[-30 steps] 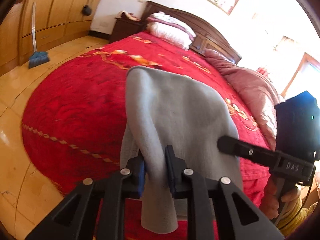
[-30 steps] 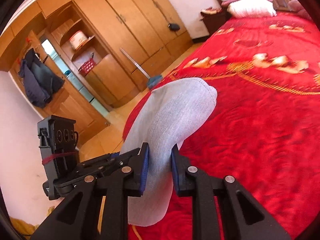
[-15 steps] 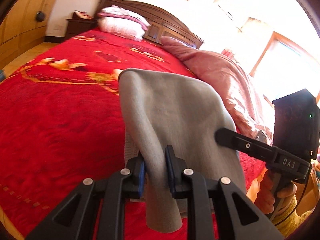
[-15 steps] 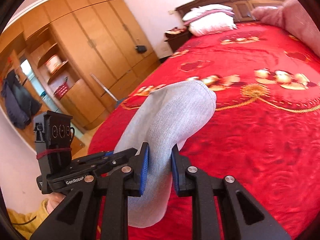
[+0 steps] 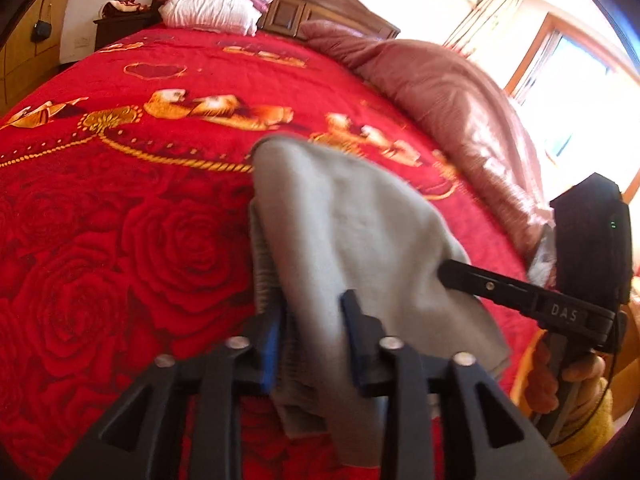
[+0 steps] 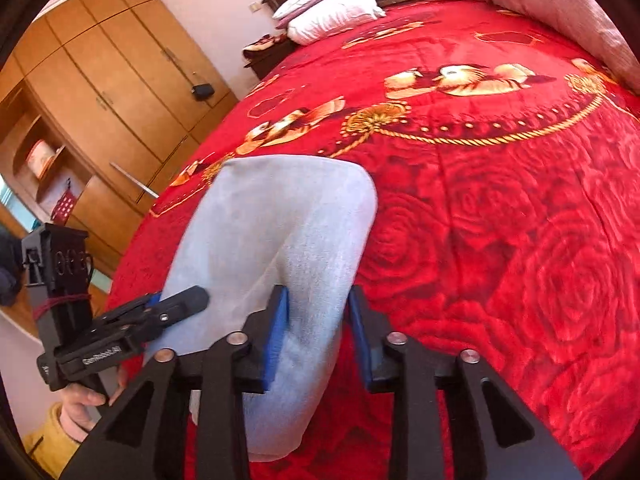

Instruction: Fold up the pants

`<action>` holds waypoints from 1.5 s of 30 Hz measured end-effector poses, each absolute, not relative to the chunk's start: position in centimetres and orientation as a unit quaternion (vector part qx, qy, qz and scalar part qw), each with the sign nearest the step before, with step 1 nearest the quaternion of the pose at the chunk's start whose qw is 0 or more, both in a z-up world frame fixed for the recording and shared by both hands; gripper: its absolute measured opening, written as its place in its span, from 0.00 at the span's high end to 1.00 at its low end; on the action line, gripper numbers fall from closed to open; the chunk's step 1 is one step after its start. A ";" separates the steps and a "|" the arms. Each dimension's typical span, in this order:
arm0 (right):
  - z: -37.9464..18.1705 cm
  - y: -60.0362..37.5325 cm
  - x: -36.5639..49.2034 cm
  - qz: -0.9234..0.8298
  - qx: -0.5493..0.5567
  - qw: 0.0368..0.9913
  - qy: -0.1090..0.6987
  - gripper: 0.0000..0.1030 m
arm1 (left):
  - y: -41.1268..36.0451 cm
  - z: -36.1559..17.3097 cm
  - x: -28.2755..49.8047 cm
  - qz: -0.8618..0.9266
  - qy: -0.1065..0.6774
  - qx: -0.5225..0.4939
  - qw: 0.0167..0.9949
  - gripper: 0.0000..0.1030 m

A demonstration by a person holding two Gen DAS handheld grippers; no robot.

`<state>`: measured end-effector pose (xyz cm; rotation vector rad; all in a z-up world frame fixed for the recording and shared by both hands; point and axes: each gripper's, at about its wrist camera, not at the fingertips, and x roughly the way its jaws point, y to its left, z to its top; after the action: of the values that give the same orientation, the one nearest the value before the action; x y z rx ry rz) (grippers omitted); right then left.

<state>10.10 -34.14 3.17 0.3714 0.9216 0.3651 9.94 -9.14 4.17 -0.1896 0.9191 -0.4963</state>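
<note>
The bed [image 5: 120,220] fills both views, its cover a plush red blanket pressed with large rose shapes and woven with gold rope loops and paired ducks [image 6: 460,78]. Along the bed's window side lies a long, dusty-pink quilt [image 5: 460,120], ribbed and slightly shiny. At the head of the bed, against the dark carved wooden headboard [image 5: 288,4], two soft pillows [image 5: 212,4] are stacked, white below and pink-edged above. Beside the bed on the far side from the quilt stands a wall of smooth honey-coloured wooden wardrobes [image 6: 112,80] with curved open shelves.

Over the foot end of the bed hang the pants [image 5: 340,232], a light grey, fleecy knit folded into a rounded hump, with a ribbed band showing at its left edge in the left wrist view. The cloth drapes down between both pairs of black tongs.

The left gripper [image 5: 314,340] has just been opening; its blue-padded fingers [image 5: 271,344] stand apart with the grey cloth between them, the left pad against the fabric, the right one with a gap. The right gripper [image 6: 318,336] has likewise just been opening, cloth hanging between its pads and loose on the right side. Neither pinches the fabric tight. Each gripper's handle is held by a hand [image 5: 568,376] in a yellow sleeve [image 6: 52,436].
</note>
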 end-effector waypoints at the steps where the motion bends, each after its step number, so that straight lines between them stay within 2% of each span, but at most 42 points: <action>1: 3.3 -34.2 9.9 0.169 0.176 0.864 0.439 0.67 | -9.0 3.9 9.8 -0.233 0.438 -0.089 0.864 0.55; 6: 6.6 -33.9 7.0 0.134 0.125 0.901 0.394 0.67 | -8.0 5.0 8.6 -0.223 0.438 -0.101 0.865 0.56; 11: 8.4 -32.1 4.7 0.164 0.118 0.905 0.374 0.67 | -8.4 9.5 5.7 -0.252 0.376 -0.088 0.887 0.59; 14: 7.3 -30.8 3.7 0.174 0.107 0.896 0.393 0.68 | -10.1 10.3 5.2 -0.283 0.377 -0.082 0.878 0.69; 16: 6.1 -30.2 3.0 0.165 0.090 0.892 0.410 0.69 | -11.3 9.4 5.2 -0.283 0.394 -0.063 0.872 0.81; 19: 3.7 -29.9 1.7 0.135 0.053 0.885 0.443 0.69 | -11.3 7.1 5.1 -0.246 0.427 -0.045 0.869 0.84; 22: 2.7 -30.9 0.9 0.136 0.069 0.885 0.440 0.69 | -9.1 4.5 5.2 -0.219 0.455 -0.073 0.860 0.97; 25: 2.8 -31.2 0.9 0.132 0.082 0.883 0.442 0.69 | -7.6 3.8 5.4 -0.231 0.461 -0.110 0.850 0.98; 33: 3.8 -30.9 -0.3 0.110 0.078 0.889 0.437 0.66 | -8.6 4.4 4.1 -0.223 0.445 -0.064 0.865 0.98; 35: 4.1 -30.9 -0.9 0.100 0.075 0.891 0.437 0.62 | -8.5 4.6 3.3 -0.222 0.443 -0.059 0.866 0.98; 36: 4.3 -30.9 -1.2 0.094 0.070 0.892 0.437 0.56 | -8.6 4.8 3.0 -0.222 0.442 -0.056 0.867 0.97; 38: 4.6 -30.8 -1.7 0.087 0.061 0.895 0.434 0.46 | -8.6 5.2 1.9 -0.221 0.436 -0.043 0.872 0.92; 39: 4.8 -30.7 -2.0 0.084 0.055 0.897 0.431 0.41 | -8.7 5.3 1.3 -0.221 0.433 -0.037 0.873 0.85; 41: 5.1 -30.6 -2.5 0.073 0.043 0.901 0.425 0.36 | -8.8 5.7 0.1 -0.218 0.427 -0.026 0.877 0.63; 42: 5.2 -30.6 -2.6 0.067 0.038 0.903 0.423 0.34 | -8.8 5.7 -0.5 -0.211 0.425 -0.020 0.880 0.45; 43: 5.2 -30.5 -2.7 0.061 0.033 0.903 0.423 0.33 | -8.9 5.6 -0.9 -0.202 0.424 -0.013 0.883 0.33; 45: 5.0 -30.4 -2.7 0.052 0.026 0.902 0.428 0.31 | -8.9 5.1 -1.7 -0.181 0.422 -0.004 0.888 0.26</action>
<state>-2.66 -30.40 4.96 0.0544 0.8847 0.1072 -1.66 -8.88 5.11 -0.0076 0.8773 -0.3755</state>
